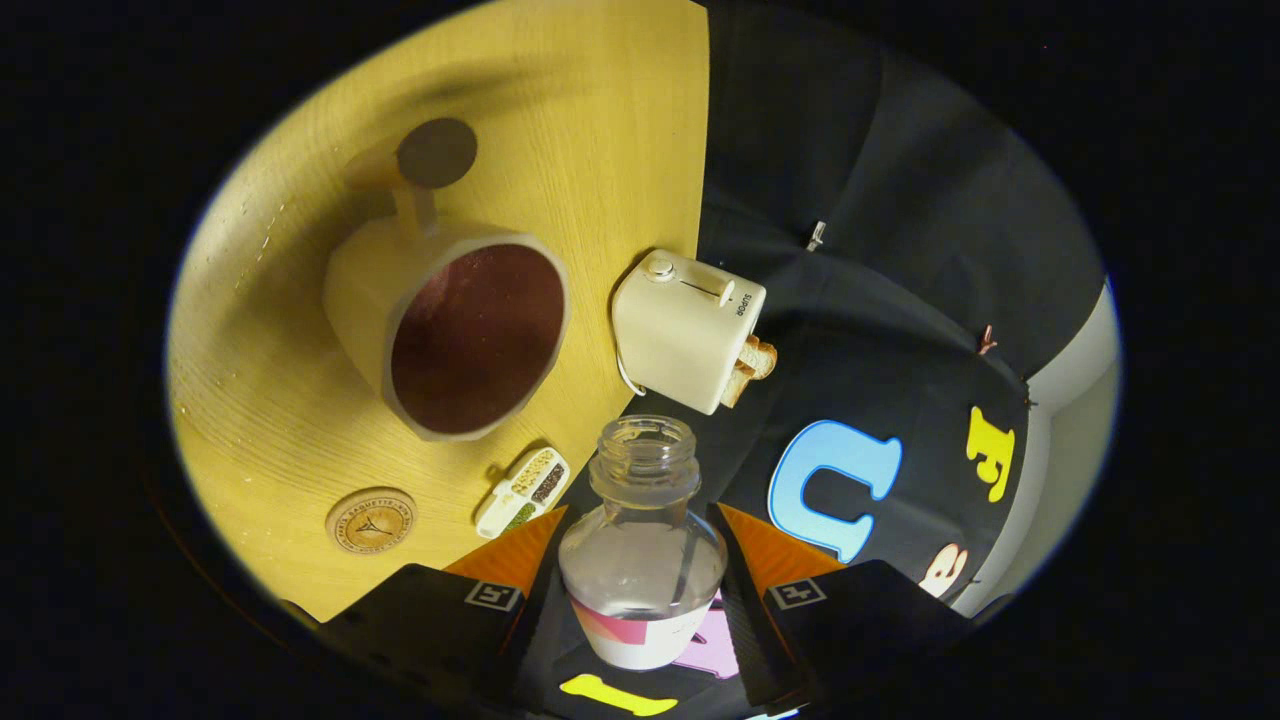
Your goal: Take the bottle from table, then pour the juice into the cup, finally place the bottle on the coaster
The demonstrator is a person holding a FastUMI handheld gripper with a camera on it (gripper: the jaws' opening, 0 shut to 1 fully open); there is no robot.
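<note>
Wooden table (560,120) ahead of you, your gripper (640,560) clamping an uncapped clear bottle (642,545), mouth beside the cup (450,325), coaster (371,520) near the cup, toaster (688,330) beyond.

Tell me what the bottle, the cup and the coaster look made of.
Bottle, held between the gripper jaws: clear glass or hard plastic, glossy and see-through. Cup: probably matte cream ceramic, thick rim. Coaster: looks like wood or cork, tan with a printed mark.
</note>
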